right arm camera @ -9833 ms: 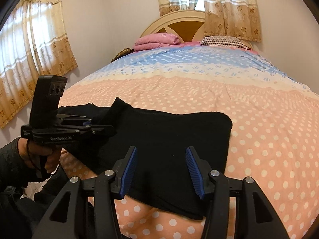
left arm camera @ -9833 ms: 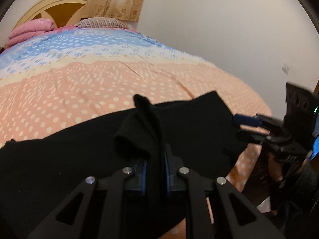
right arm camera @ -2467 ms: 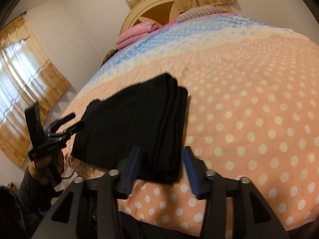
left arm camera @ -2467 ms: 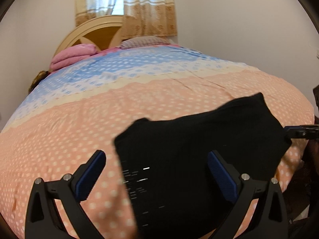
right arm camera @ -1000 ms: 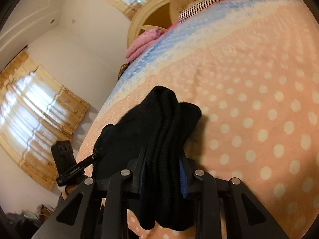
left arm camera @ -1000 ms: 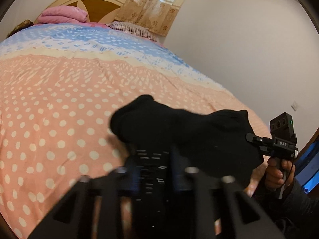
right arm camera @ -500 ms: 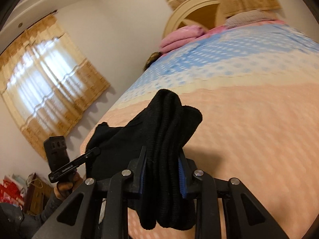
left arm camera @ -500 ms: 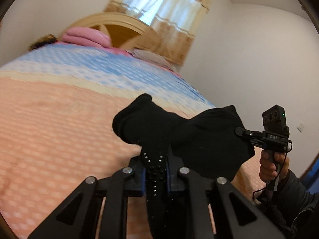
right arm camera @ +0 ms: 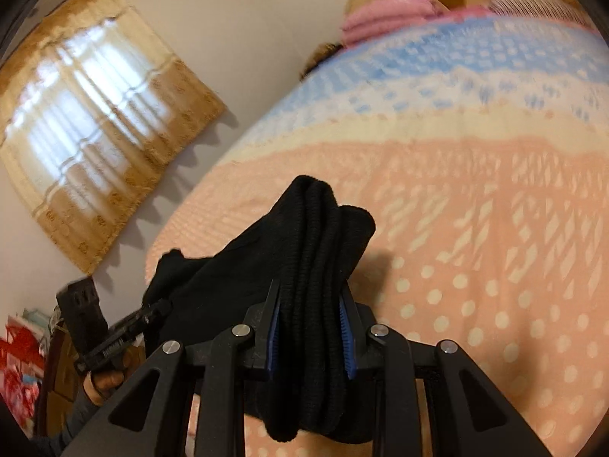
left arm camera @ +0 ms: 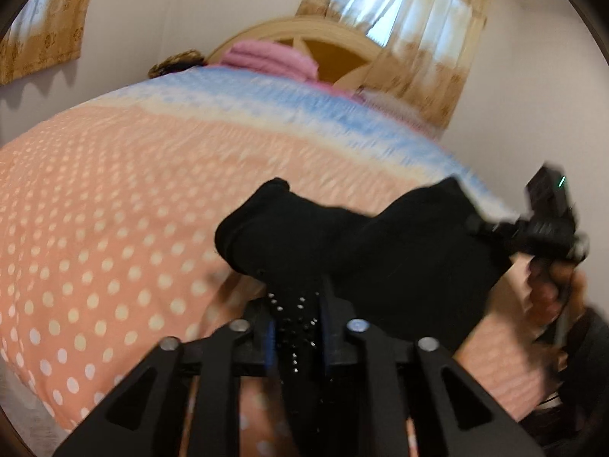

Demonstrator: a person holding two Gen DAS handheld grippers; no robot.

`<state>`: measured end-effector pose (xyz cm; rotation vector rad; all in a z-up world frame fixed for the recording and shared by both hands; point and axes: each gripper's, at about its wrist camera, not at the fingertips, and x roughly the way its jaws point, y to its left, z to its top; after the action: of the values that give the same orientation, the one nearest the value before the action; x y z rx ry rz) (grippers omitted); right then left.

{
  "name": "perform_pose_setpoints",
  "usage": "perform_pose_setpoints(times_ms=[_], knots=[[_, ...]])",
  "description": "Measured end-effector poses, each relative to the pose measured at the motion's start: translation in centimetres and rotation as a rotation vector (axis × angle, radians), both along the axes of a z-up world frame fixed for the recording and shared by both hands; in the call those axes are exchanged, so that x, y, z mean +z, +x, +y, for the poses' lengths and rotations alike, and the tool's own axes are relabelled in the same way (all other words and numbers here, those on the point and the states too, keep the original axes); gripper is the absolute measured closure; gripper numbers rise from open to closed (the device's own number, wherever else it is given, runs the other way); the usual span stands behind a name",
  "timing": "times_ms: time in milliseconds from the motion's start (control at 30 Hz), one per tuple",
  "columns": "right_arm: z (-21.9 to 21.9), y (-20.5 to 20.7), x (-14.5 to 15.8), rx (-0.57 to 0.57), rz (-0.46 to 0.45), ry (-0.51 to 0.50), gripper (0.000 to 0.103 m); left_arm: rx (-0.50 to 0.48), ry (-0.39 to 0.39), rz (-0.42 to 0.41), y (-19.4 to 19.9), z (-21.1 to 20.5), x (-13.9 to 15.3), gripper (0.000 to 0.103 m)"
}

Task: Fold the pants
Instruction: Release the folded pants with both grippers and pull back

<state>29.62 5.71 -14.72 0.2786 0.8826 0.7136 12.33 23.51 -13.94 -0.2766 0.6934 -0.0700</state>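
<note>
Hanging between two tongs, clear of the bed: pants [left arm camera: 380, 251], black, knitted, already doubled into a thick bundle of several layers.

Handling, as judged: soft and limp, no stiffness at all; sagging wherever unsupported; light to moderate in weight; ribbed knit giving the pads good friction, so unlikely to slip; not fragile, though layers apt to slide apart and spoil the fold if one side lets go early.

Where to take hold: at the stacked edges, all layers pinched together, one grip at each end of the bundle; a grip on the top layer alone likely to peel the fold open.

Left tongs [left arm camera: 296, 327]: narrow, pads pressed on a studded, gathered end of the fabric; jaws have just been opening a little, cloth between them. Seen from the right wrist view at far left [right arm camera: 125, 327], held in a hand [right arm camera: 106, 375].

Right tongs [right arm camera: 310, 327]: narrow, blue pads clamped on the thick folded edge, folds bulging above and below. Seen from the left wrist view at far right [left arm camera: 491, 224], gripping the other end.

Below: bed [right arm camera: 495, 266], peach quilt with white dots, blue band further up. Beyond: pink blanket [left arm camera: 270, 57], headboard [left arm camera: 327, 38], curtains [right arm camera: 95, 125].
</note>
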Motion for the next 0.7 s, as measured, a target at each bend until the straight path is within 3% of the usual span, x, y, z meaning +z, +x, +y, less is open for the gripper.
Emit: perform_pose_setpoints(times_ms=[33,100,167,233,467,700], knots=[[-0.4,0.3,-0.5,-0.016,0.023,-0.002,0.072,0.017,0.034,0.000,-0.2,-0.4,-0.5,0.062],[-1.7,0.5,-1.2,-0.049,0.054,0.004,0.067,0.061,0.072,-0.005,-0.5,-0.5,-0.8,0.033],[-3.1,0.3,-1.4,-0.073,0.057,-0.003,0.058,0.099,0.070,0.003,-0.6,0.1,-1.2,0.021],[-3.9,0.2,-1.4,-0.082,0.052,-0.004,0.058,0.109,0.035,0.001,-0.6,1.0,-1.6,0.019],[-5.2,-1.9,-0.7,-0.099,-0.005,-0.031,0.055,0.146,0.053,0.020,-2.4,1.5,-1.2,0.011],[-9.2,-4.9,0.9,-0.213,-0.076,-0.112,0.054,0.227,0.194,0.020,-5.2,-0.2,1.4,0.010]])
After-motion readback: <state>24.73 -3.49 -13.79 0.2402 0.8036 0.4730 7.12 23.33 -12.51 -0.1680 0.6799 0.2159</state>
